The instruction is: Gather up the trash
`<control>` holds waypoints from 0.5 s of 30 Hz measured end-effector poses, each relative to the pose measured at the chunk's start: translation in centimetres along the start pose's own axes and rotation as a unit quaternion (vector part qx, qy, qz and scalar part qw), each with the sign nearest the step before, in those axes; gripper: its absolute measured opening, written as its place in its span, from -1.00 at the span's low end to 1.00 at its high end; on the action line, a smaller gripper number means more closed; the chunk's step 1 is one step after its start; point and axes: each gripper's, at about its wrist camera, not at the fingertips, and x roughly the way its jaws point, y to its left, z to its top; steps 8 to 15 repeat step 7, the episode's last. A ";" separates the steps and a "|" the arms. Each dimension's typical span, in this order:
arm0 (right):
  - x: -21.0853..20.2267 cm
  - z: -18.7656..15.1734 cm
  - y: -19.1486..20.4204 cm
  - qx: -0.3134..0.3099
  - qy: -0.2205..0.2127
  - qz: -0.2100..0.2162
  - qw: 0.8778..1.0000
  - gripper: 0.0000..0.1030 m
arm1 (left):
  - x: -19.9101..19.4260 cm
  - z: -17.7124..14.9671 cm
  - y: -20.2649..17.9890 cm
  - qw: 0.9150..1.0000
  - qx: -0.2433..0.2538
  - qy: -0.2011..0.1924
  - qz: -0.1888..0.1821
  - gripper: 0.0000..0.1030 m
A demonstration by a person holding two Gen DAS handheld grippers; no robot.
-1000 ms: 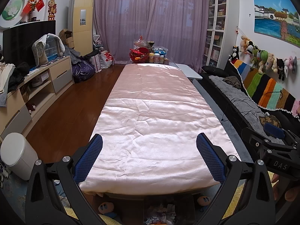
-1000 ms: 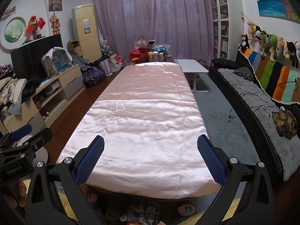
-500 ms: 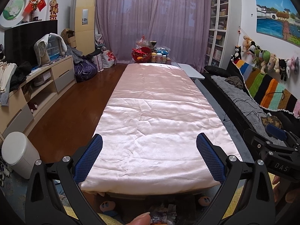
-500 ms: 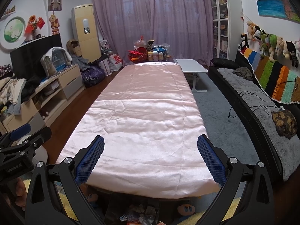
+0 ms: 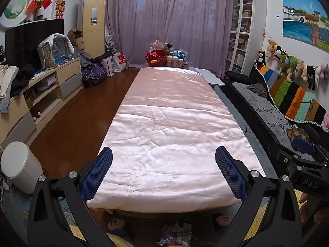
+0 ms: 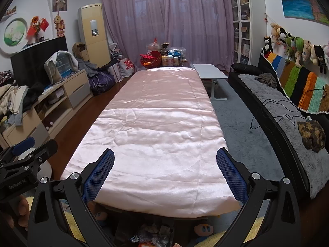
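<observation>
A heap of crumpled wrappers and scraps (image 5: 174,237) lies on the floor below the near end of a long table under a pink satin cloth (image 5: 170,127); the same scraps (image 6: 152,236) show at the bottom of the right wrist view. My left gripper (image 5: 163,154) hovers open above the table's near end, nothing between its blue pads. Beside it, my right gripper (image 6: 165,154) is open and empty too. A white lidded bin (image 5: 18,164) stands on the floor at the left.
Bottles and a red basket (image 5: 156,56) crowd the table's far end. A black sofa with a grey throw (image 5: 267,111) runs along the right, a low cabinet (image 5: 41,94) along the left. Plush slippers (image 6: 202,229) sit under the table. A small white table (image 6: 209,72) stands far right.
Both views shifted only slightly. A fingertip seen at the bottom of the left wrist view half a second ago is gone. Both grippers stay open.
</observation>
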 end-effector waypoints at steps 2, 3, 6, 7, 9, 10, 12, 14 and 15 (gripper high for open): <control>0.0 0.0 0.0 -0.001 0.000 0.001 1.000 0.94 | 0.2 0.1 0.0 1.000 -0.001 0.005 -0.012 0.84; 0.0 0.0 0.0 -0.002 0.001 0.001 1.000 0.94 | 0.3 0.1 0.0 1.000 0.002 0.006 -0.014 0.84; 0.0 0.0 0.0 -0.002 0.001 0.001 1.000 0.94 | 0.5 0.2 0.0 1.000 -0.002 0.011 -0.024 0.84; 0.0 0.0 0.0 -0.002 0.001 0.000 1.000 0.94 | 0.5 0.2 0.0 1.000 -0.002 0.012 -0.024 0.84; 0.0 0.0 0.0 -0.002 0.001 0.000 1.000 0.94 | 0.5 0.2 0.0 1.000 -0.002 0.012 -0.024 0.84; 0.0 0.0 0.0 -0.002 0.001 0.000 1.000 0.94 | 0.5 0.2 0.0 1.000 -0.002 0.012 -0.024 0.84; 0.0 0.0 0.0 -0.002 0.001 0.000 1.000 0.94 | 0.5 0.2 0.0 1.000 -0.002 0.012 -0.024 0.84; 0.0 0.0 0.0 -0.002 0.001 0.000 1.000 0.94 | 0.5 0.2 0.0 1.000 -0.002 0.012 -0.024 0.84; 0.0 0.0 0.0 -0.002 0.001 0.000 1.000 0.94 | 0.5 0.2 0.0 1.000 -0.002 0.012 -0.024 0.84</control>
